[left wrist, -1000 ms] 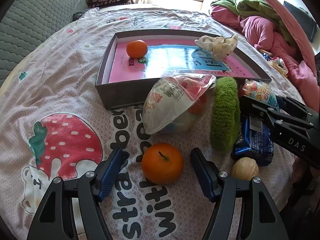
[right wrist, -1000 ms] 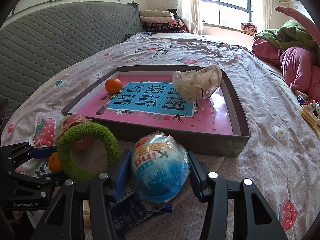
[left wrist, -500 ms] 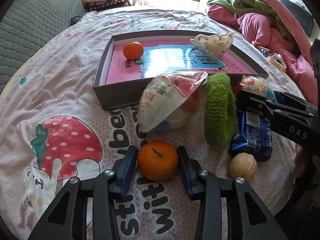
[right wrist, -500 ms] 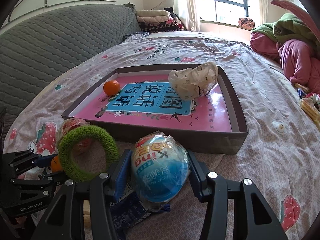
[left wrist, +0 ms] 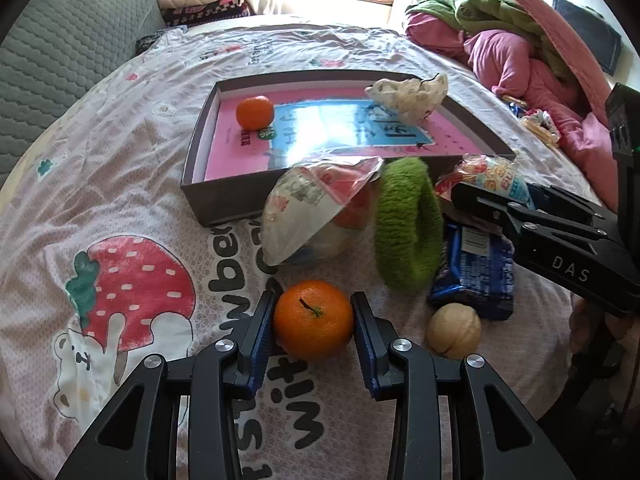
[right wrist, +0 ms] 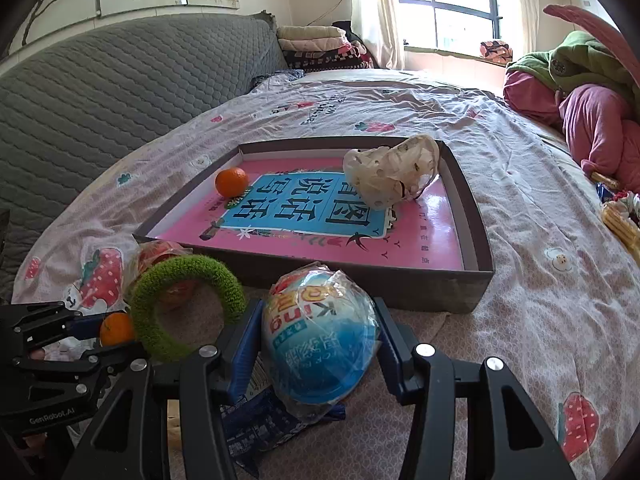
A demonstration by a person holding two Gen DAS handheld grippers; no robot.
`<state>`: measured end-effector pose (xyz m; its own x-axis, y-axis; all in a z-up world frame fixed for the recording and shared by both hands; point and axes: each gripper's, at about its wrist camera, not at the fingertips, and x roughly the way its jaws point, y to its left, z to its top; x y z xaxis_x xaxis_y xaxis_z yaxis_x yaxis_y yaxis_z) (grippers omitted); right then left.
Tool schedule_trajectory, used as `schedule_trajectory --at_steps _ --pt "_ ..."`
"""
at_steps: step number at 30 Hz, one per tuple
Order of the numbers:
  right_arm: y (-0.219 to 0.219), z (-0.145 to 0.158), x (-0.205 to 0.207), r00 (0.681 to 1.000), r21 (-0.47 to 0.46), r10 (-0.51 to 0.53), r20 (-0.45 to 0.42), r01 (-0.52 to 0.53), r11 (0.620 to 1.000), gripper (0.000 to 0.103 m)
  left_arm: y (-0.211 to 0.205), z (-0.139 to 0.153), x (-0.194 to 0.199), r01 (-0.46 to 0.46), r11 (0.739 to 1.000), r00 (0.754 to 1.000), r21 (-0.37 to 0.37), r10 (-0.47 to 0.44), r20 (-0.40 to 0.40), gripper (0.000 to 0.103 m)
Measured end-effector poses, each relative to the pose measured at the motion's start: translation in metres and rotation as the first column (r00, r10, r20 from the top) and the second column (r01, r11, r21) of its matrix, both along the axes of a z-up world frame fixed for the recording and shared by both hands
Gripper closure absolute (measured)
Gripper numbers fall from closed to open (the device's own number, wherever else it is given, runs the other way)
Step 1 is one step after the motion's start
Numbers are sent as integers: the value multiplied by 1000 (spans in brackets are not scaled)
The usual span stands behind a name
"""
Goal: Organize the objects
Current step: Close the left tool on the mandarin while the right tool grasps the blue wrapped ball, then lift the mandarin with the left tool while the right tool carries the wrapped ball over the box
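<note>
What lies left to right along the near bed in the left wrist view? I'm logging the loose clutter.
Strawberry print → orange between the left tongs → walnut → right tongs' black frame.

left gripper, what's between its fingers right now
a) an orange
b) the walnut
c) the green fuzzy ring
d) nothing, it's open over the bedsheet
a: in the left wrist view the left gripper has its blue-padded fingers pressed against both sides of the orange, while the green fuzzy ring and the walnut sit apart from it.
</note>
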<state>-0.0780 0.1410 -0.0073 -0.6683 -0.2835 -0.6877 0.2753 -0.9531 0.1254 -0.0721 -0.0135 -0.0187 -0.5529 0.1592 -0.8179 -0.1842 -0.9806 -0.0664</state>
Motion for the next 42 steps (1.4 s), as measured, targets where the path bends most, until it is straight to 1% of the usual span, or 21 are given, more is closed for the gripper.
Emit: schedule_trajectory --at_steps 8,11,19,21,24,28,30,31,34,38,39,40,41,42 --pt "5 2 1 1000 -30 -9 2 9 1000 51 4 11 4 1 1000 1000 -5 -1 -28 65" --pt "5 3 2 1000 -39 -5 3 5 999 51 5 18 7 1 1000 998 -11 -2 -55 65" --pt "3 10 7 999 -34 12 -31 -13 999 51 20 40 8 11 1000 992 -12 -13 -126 65" --pt "6 12 8 999 -45 6 -42 -8 999 51 24 45 4 11 1000 990 -10 -12 -140 65" --pt "10 17 11 998 -62 -1 -63 -3 998 51 28 52 -4 -16 1000 984 -20 12 -175 65" --pt "14 26 15 994 -82 -9 -111 -1 997 51 28 56 -16 -47 999 981 -2 46 -190 65" --pt "16 29 15 992 -90 -13 -123 2 996 51 30 58 -21 -46 999 979 14 48 -199 65" --pt "17 31 16 991 -94 -17 -132 5 996 51 31 58 -23 -55 998 978 2 55 -202 65" --pt "19 34 16 989 -93 -24 -148 10 996 51 31 61 -28 -59 998 976 15 61 -211 65" --pt "19 38 14 987 -95 -28 -160 13 995 51 30 60 -31 -74 997 966 -4 71 -248 65" --pt "18 40 14 985 -92 -32 -169 16 996 51 28 59 -34 -85 996 968 -18 79 -240 65" --pt "19 42 14 983 -90 -35 -180 19 996 51 25 59 -37 -84 996 970 -8 80 -231 65" --pt "19 44 15 981 -89 -37 -191 20 996 51 21 61 -39 -84 996 969 18 86 -230 65" --pt "20 47 16 978 -87 -40 -202 23 996 51 17 63 -41 -92 995 966 28 96 -238 65"
